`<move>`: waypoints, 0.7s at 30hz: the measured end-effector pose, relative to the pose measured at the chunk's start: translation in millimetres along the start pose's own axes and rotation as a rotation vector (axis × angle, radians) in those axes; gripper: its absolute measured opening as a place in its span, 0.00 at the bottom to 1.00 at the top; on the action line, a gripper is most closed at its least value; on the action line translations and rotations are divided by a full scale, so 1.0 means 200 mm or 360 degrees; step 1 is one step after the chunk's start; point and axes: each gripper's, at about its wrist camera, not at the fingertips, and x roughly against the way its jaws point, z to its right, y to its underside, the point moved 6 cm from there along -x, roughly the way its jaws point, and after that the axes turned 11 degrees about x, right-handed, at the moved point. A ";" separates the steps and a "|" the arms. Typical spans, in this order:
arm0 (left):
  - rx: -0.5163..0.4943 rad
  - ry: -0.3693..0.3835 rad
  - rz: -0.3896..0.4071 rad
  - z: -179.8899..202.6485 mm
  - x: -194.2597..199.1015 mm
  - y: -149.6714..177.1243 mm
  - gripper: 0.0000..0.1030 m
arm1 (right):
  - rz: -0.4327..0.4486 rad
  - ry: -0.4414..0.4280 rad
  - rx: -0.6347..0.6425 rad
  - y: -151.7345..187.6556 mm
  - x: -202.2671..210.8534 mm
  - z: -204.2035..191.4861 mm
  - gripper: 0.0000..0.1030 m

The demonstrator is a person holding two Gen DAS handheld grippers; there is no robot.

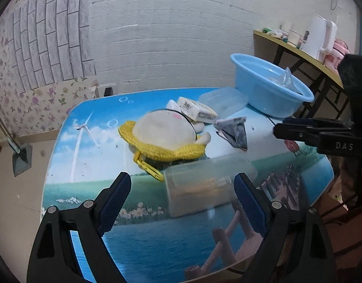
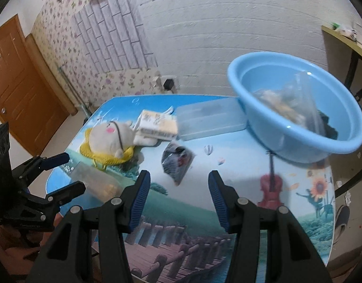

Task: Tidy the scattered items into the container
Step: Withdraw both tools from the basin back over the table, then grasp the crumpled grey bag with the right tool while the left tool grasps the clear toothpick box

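Two things are in the blue basin [image 2: 298, 141] already, I think: a clear bag of snacks [image 2: 284, 103] and sth dark [image 2: 327, 125] beside it. So the job has begun but lots is left. Still out on the desk [image 2: 240, 165]: a plush toy [image 1: 166, 132] w/ a yellow knit rim, a white soap-like pack [image 1: 197, 110] leaning on it, a small dark packet [image 2: 177, 161] lying alone near the middle, a clear flat box [image 2: 209, 118] touching the basin's side, and a clear tub [image 1: 204, 184] at the near edge by the toy. A yellow clip [image 1: 148, 167] pokes out from under the toy too. The left gripper [image 1: 181, 200] has its jaws spread wide, with the clear tub sitting between them but not pinched yet. The right gripper [image 2: 178, 195] has its jaws about half open and holds nothing; the dark packet lies just ahead of it. My guess: tub and packet go in next, then the toy, pack and flat box.
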 end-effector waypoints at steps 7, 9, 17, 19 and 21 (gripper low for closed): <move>-0.0094 0.0132 0.0033 0.07 0.01 0.01 0.87 | -0.0037 -0.0042 0.0001 0.00 -0.04 -0.03 0.49; -0.0141 0.0141 0.0047 0.07 0.01 0.01 0.87 | -0.0053 -0.0036 0.0020 0.00 -0.05 -0.05 0.49; -0.0260 0.0278 0.0061 0.09 0.01 0.03 0.86 | -0.0076 -0.0073 0.0040 -0.02 -0.10 -0.07 0.49; -0.0337 0.0271 0.0069 0.09 0.00 0.03 0.86 | -0.0084 -0.0064 0.0032 -0.03 -0.12 -0.06 0.49; -0.0382 0.0267 0.0067 0.07 -0.01 0.03 0.81 | -0.0096 -0.0056 0.0005 -0.03 -0.15 -0.04 0.49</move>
